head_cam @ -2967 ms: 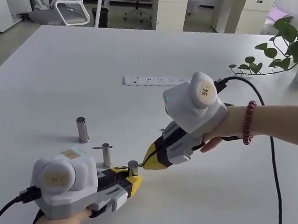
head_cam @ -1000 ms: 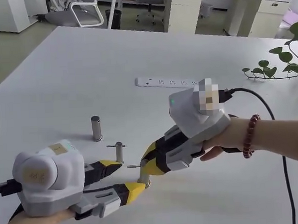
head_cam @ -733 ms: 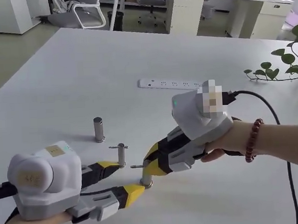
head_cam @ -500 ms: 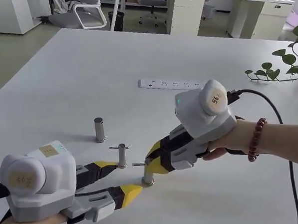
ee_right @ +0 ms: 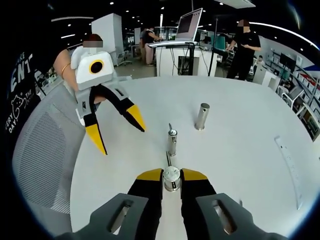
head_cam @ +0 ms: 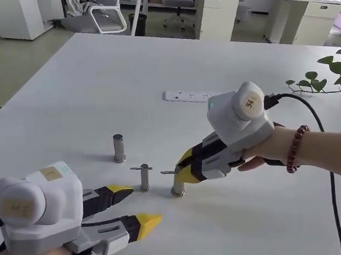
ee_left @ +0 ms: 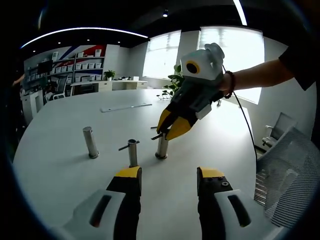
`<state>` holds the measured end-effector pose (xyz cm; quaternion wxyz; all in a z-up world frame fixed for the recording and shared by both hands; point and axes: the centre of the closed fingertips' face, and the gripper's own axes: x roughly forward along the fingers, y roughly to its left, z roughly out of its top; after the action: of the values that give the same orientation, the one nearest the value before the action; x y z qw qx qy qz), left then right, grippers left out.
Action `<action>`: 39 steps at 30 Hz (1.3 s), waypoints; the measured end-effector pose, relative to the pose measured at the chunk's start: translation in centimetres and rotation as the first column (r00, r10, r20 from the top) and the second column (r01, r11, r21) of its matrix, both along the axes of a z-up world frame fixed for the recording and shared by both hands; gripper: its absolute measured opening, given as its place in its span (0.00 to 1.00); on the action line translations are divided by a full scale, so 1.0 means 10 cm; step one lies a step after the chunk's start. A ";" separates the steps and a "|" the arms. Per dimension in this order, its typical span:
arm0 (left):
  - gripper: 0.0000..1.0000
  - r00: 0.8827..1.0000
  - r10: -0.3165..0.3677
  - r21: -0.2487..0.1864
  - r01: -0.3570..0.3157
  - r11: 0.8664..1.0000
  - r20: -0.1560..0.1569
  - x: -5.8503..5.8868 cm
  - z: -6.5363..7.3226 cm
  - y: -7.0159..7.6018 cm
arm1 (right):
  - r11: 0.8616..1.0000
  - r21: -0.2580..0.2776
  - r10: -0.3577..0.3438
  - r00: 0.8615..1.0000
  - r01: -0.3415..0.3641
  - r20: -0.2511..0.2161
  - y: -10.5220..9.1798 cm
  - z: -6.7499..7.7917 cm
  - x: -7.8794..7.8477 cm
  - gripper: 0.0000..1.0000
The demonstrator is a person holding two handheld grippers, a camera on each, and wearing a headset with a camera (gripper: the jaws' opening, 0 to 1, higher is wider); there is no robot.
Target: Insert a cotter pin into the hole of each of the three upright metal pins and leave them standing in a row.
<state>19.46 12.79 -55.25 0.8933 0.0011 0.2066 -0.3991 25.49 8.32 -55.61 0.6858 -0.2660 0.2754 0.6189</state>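
pin (ee_right: 172, 181) between jaws of right gripper (ee_right: 171, 173); person (ee_right: 244, 50) beyond, right gripper view

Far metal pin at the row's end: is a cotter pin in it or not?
Out. The far metal pin stands upright with nothing crossing its top; the middle pin has a cotter pin sticking out sideways.

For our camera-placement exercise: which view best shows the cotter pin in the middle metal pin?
Head view: the cotter pin lies plainly crosswise through the top of the middle metal pin. Left gripper view shows it slanted; right gripper view sees it nearly end-on.
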 end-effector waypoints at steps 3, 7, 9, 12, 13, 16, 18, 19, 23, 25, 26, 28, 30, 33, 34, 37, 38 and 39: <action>0.43 1.000 0.001 0.002 -0.001 1.000 -0.002 0.00 0.00 0.01 | 1.000 -0.003 -0.004 1.000 0.004 -0.001 0.00 -0.02 0.01 0.08; 0.43 1.000 0.004 0.004 -0.004 1.000 -0.005 -0.01 -0.01 0.02 | 1.000 -0.011 -0.003 1.000 0.003 0.001 -0.02 -0.04 0.02 0.08; 0.43 1.000 0.005 0.004 -0.005 1.000 -0.007 -0.01 -0.01 0.03 | 1.000 -0.009 -0.009 1.000 0.009 0.002 -0.02 -0.04 0.04 0.08; 0.43 1.000 0.006 0.003 -0.006 1.000 -0.010 -0.01 -0.02 0.03 | 1.000 -0.005 -0.021 1.000 0.021 -0.001 -0.03 -0.04 0.07 0.08; 0.43 1.000 0.005 0.003 -0.005 1.000 -0.009 -0.01 -0.02 0.03 | 1.000 -0.004 -0.024 1.000 0.024 -0.001 -0.03 -0.04 0.08 0.08; 0.43 1.000 0.004 0.004 -0.004 1.000 -0.011 -0.01 -0.02 0.03 | 1.000 0.000 -0.027 1.000 0.027 -0.005 -0.03 -0.04 0.09 0.08; 0.43 1.000 0.005 0.003 -0.005 1.000 -0.013 -0.01 -0.02 0.02 | 1.000 0.004 -0.025 1.000 0.025 -0.006 -0.04 -0.04 0.09 0.08; 0.43 1.000 0.005 0.001 -0.005 1.000 -0.014 -0.01 -0.03 0.02 | 1.000 0.004 -0.024 1.000 0.024 -0.006 -0.03 -0.04 0.09 0.08; 0.43 1.000 0.006 -0.003 -0.006 1.000 -0.019 -0.02 -0.03 0.01 | 1.000 0.002 -0.010 1.000 0.010 -0.008 -0.03 -0.04 0.08 0.09; 0.43 1.000 0.004 -0.003 -0.004 1.000 -0.019 -0.03 -0.03 0.01 | 1.000 -0.007 -0.007 1.000 0.007 -0.011 -0.04 -0.05 0.09 0.09; 0.43 1.000 0.002 -0.002 -0.002 1.000 -0.020 -0.04 -0.04 0.01 | 1.000 -0.006 -0.001 1.000 0.001 -0.013 -0.03 -0.05 0.09 0.09; 0.43 1.000 0.005 -0.003 -0.005 1.000 -0.022 -0.04 -0.04 0.01 | 1.000 -0.004 0.001 1.000 -0.001 -0.016 -0.03 -0.05 0.08 0.09; 0.43 1.000 0.005 -0.005 -0.005 1.000 -0.022 -0.04 -0.03 0.01 | 1.000 -0.001 0.006 1.000 -0.006 -0.016 -0.03 -0.05 0.08 0.09; 0.43 1.000 0.005 -0.004 -0.006 1.000 -0.023 -0.05 -0.03 0.02 | 1.000 0.002 0.001 1.000 -0.001 -0.022 -0.03 -0.06 0.07 0.09; 0.43 1.000 0.006 -0.003 -0.007 1.000 -0.023 -0.05 -0.03 0.02 | 1.000 0.001 -0.001 1.000 0.001 -0.024 -0.03 -0.07 0.07 0.09; 0.43 1.000 0.007 -0.004 -0.007 1.000 -0.024 -0.06 -0.03 0.03 | 1.000 0.004 -0.013 0.999 0.013 -0.039 -0.03 -0.09 0.06 0.13; 0.43 1.000 0.007 -0.005 -0.007 1.000 -0.024 -0.06 -0.03 0.04 | 0.999 0.010 -0.038 0.997 0.038 -0.070 -0.02 -0.10 0.03 0.17; 0.43 1.000 0.008 -0.006 -0.008 1.000 -0.024 -0.06 -0.02 0.04 | 0.999 0.015 -0.043 0.997 0.044 -0.069 -0.02 -0.10 0.03 0.21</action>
<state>18.84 13.18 -55.47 0.8923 -0.0070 0.2160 -0.3963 25.79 8.13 -56.62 0.6916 -0.2328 0.2993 0.6148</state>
